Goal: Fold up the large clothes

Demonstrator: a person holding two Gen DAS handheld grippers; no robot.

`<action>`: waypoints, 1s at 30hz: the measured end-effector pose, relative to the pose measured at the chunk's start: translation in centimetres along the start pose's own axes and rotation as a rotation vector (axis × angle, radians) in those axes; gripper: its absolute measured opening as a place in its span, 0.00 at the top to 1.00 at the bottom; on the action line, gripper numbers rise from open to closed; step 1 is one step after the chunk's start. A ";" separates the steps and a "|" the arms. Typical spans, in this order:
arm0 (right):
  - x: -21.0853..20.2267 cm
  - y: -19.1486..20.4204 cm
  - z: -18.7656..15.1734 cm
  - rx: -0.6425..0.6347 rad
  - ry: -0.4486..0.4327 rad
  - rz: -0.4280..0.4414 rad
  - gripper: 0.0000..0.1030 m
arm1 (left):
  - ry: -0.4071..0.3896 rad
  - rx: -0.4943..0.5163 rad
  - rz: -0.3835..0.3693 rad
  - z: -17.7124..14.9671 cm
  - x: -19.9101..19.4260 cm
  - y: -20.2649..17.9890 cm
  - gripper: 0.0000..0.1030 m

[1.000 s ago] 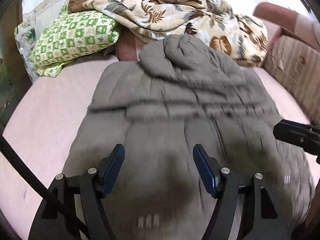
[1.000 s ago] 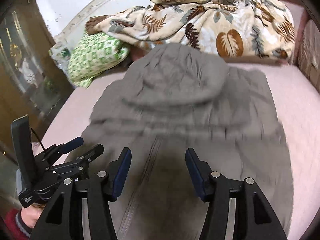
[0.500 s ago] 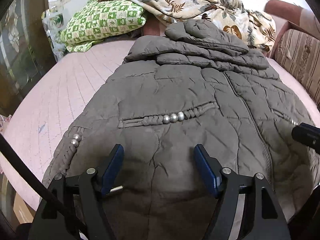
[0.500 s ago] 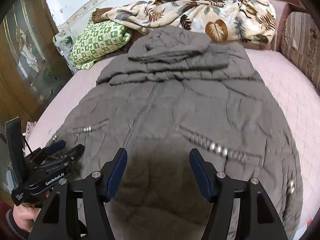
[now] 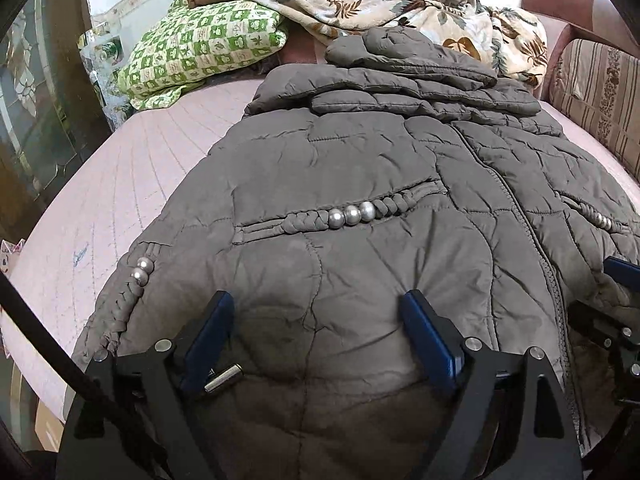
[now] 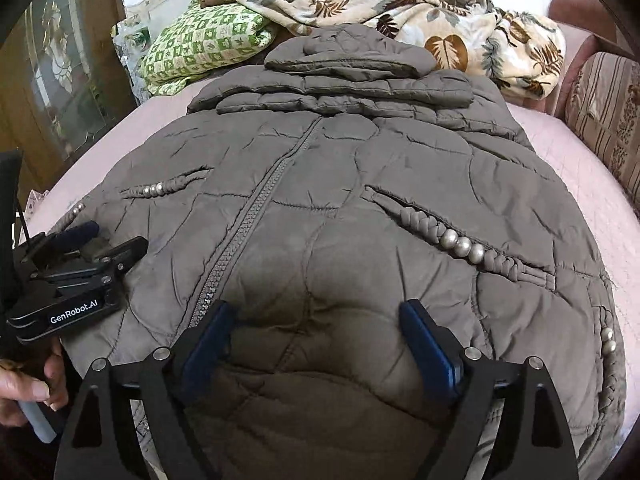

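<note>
quilted grey jacket (image 6: 360, 184) lies spread on the pink bed (image 6: 580, 184).

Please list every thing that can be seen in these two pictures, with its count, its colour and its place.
Quilted puffer jacket: one, grey-brown, spread front up on the bed, zipper closed, hood at the far end.
Silver beads: several small groups, on the braided pocket and side trims.
Bed cover: one, pale pink, under the jacket.
Checked pillow: one, green and white, far left.
Leaf-print blanket: one, cream and brown, bunched behind the hood.
Striped cushion: one, beige, far right.
Wooden glass door: one, brown, left.
Left gripper: black, blue pads, jaws opening over the near hem, nothing pinched.
Right gripper: same, opening.
Hand: one, on the left gripper's handle.
</note>
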State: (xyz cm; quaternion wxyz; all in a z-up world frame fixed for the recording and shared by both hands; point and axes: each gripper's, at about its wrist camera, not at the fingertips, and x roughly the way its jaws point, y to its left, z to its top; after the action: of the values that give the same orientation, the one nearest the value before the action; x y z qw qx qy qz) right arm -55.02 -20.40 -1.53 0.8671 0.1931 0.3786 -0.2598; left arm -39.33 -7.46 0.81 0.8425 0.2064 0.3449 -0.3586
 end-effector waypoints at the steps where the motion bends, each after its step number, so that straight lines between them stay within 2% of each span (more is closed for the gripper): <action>1: 0.0 0.0 0.0 0.002 -0.001 0.002 0.13 | -0.001 -0.001 -0.001 0.0 0.0 0.0 0.16; 21: 0.1 0.4 -0.4 0.002 -0.009 -0.003 0.05 | 0.008 -0.015 -0.019 -0.3 -0.1 0.7 0.11; 30: -0.7 0.3 -1.1 -0.022 -0.009 0.002 0.05 | -0.025 -0.026 -0.026 -0.7 0.0 0.9 0.07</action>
State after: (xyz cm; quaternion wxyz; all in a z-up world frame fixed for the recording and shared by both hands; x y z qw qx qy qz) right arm -55.89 -19.30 -1.66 0.8712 0.1827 0.3773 -0.2555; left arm -38.99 -6.43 0.39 0.8446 0.1864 0.3417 -0.3676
